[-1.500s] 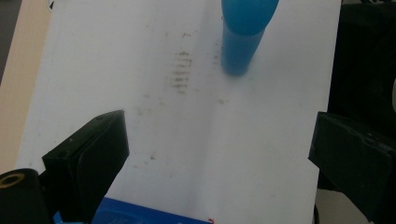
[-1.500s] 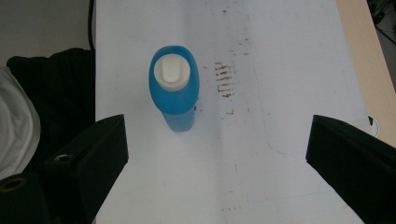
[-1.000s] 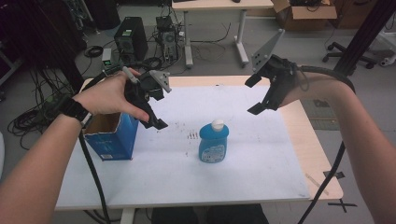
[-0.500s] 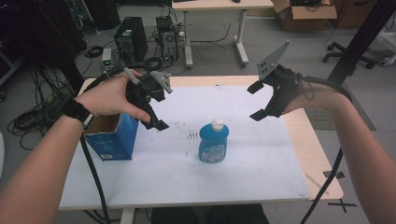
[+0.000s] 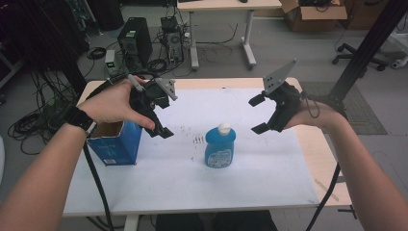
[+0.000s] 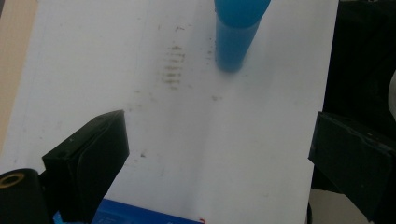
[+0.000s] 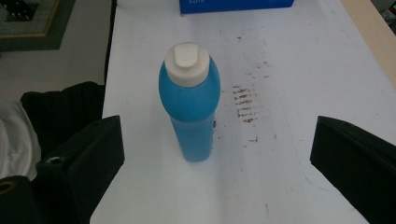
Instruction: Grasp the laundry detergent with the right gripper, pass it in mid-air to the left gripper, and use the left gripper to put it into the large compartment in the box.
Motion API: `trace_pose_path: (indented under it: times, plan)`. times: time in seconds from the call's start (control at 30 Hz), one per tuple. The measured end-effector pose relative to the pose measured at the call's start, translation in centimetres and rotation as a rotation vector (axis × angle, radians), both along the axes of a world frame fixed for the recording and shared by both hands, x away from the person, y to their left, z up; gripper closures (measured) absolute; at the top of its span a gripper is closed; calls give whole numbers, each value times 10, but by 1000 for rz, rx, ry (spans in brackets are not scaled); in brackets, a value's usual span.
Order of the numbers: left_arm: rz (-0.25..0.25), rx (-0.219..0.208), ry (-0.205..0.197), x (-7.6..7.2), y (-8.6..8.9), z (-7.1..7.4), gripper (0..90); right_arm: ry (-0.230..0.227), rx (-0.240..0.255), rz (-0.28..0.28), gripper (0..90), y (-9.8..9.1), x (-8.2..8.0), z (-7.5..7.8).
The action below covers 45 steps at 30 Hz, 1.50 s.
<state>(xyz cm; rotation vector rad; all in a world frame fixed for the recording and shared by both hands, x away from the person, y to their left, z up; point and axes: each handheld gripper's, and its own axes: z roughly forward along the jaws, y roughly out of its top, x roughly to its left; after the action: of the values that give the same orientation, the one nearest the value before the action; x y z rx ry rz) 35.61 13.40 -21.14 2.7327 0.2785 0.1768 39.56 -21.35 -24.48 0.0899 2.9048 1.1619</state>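
Bottle point(image 5: 220, 146) stands untouched at frame center w/ cap on. Both tongs released: left point(image 5: 161, 124) mid-left, right point(image 5: 257, 114) mid-right. Grab not started yet.

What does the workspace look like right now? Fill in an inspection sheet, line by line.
Surface: white sheet on the table, smudged with brown marks.
Job's things: blue bottle upright, white cap on.
Clutter: open blue box at the left.
Grippers: left gripper open above the box's right side; right gripper open, right of the bottle, holding nothing.
Cables: one cable hangs from the left gripper, another from the right.
Surroundings: computer tower, floor cables, cardboard box, desk behind.
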Motion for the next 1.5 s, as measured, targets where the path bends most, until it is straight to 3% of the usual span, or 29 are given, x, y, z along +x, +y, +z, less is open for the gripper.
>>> trace_pose_path:
  times: [0.6, 1.5]
  plan:
    - [6, 0, 11, -2, 2, -6, 49, 42, 97, 2, 30, 9, -2, -53]
    - [10, -6, 29, -1, 5, -14, 49, 79, 205, 0, 32, 33, -2, -107]
